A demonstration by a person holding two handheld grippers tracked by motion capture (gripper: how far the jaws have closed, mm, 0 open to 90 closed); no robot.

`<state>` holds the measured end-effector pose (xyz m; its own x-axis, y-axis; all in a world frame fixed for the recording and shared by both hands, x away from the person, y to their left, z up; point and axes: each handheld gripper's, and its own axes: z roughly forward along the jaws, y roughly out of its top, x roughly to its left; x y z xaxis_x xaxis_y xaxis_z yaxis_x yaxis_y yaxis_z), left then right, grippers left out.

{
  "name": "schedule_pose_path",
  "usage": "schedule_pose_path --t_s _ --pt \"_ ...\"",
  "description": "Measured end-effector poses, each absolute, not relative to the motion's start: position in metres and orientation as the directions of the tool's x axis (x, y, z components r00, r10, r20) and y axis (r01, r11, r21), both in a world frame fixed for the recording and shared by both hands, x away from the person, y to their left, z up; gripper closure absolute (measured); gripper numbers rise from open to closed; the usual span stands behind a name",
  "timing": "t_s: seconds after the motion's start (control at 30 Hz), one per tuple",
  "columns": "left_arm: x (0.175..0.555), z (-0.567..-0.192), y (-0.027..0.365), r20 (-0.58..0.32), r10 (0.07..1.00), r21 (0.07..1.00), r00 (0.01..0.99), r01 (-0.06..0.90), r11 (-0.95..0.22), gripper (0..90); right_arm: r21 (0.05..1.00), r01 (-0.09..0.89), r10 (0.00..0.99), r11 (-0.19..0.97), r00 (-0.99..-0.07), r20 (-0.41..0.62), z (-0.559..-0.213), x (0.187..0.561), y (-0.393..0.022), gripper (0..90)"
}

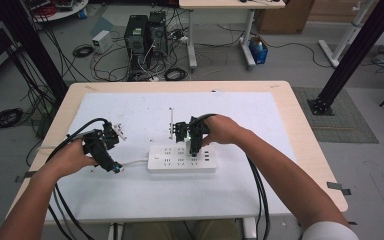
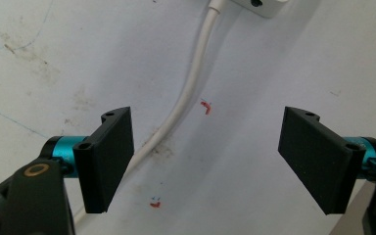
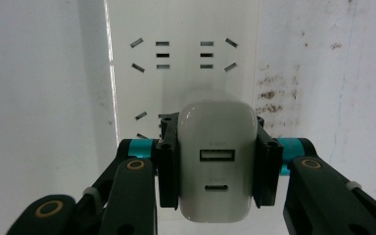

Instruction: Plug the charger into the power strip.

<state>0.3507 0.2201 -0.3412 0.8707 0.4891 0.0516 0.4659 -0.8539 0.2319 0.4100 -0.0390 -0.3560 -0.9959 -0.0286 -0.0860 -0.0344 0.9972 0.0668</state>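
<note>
Charger (image 3: 216, 169), white with two ports facing me, is clamped between my right gripper (image 3: 216, 166) jaws, right over the white power strip (image 1: 175, 161) at mid-table. My left gripper (image 2: 205, 161) hangs wide apart above the strip's white cord (image 2: 186, 98), gripping nothing.

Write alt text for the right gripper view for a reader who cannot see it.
The right gripper is shut on a white charger with two ports on its face, its black jaws pressed against both sides. Beyond it lies a white power strip with empty sockets, on a stained white table.
</note>
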Motion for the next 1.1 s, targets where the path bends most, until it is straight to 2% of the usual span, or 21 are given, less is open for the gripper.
schedule_pose_path --t_s 0.13,0.27,0.37,0.53,0.67,0.83,1.0,1.07,1.1 --pt "0.351 -0.341 0.224 0.051 0.499 0.237 0.865 0.475 -0.848 21.2 0.066 -0.037 -0.032 0.997 -0.996 -0.083 -0.361 0.412 -0.040 62.6" --pt "0.350 -0.339 0.226 0.049 0.501 0.238 0.864 0.477 -0.846 21.2 0.120 0.032 0.036 0.992 -0.999 -0.027 -0.361 0.420 -0.047 62.6" --pt "0.349 -0.338 0.228 0.045 0.505 0.236 0.862 0.481 -0.844 21.2 0.140 0.045 0.048 0.989 -0.999 -0.018 -0.362 0.420 -0.050 62.7" --pt "0.347 -0.342 0.230 0.038 0.506 0.244 0.862 0.483 -0.841 21.2 0.111 -0.022 -0.011 0.994 -0.996 -0.093 -0.364 0.410 -0.046 62.8" --pt "0.347 -0.348 0.229 0.027 0.509 0.242 0.860 0.488 -0.838 21.2 0.121 0.025 0.028 0.992 -0.999 -0.026 -0.364 0.421 -0.047 62.7" --pt "0.347 -0.347 0.225 0.023 0.497 0.234 0.867 0.479 -0.846 21.2 0.138 0.038 0.037 0.990 -0.999 0.012 -0.367 0.427 -0.048 62.7" --pt "0.348 -0.344 0.221 0.032 0.477 0.233 0.878 0.458 -0.858 21.2 0.094 -0.031 -0.023 0.995 -0.995 -0.092 -0.370 0.411 -0.041 62.8" --pt "0.347 -0.344 0.221 0.031 0.478 0.235 0.878 0.459 -0.857 21.2 0.094 -0.031 -0.023 0.995 -0.995 -0.092 -0.370 0.411 -0.041 62.8" --pt "0.346 -0.344 0.220 0.027 0.485 0.246 0.874 0.464 -0.851 21.2 0.115 0.006 0.010 0.993 -0.999 -0.040 -0.370 0.419 -0.044 62.7"
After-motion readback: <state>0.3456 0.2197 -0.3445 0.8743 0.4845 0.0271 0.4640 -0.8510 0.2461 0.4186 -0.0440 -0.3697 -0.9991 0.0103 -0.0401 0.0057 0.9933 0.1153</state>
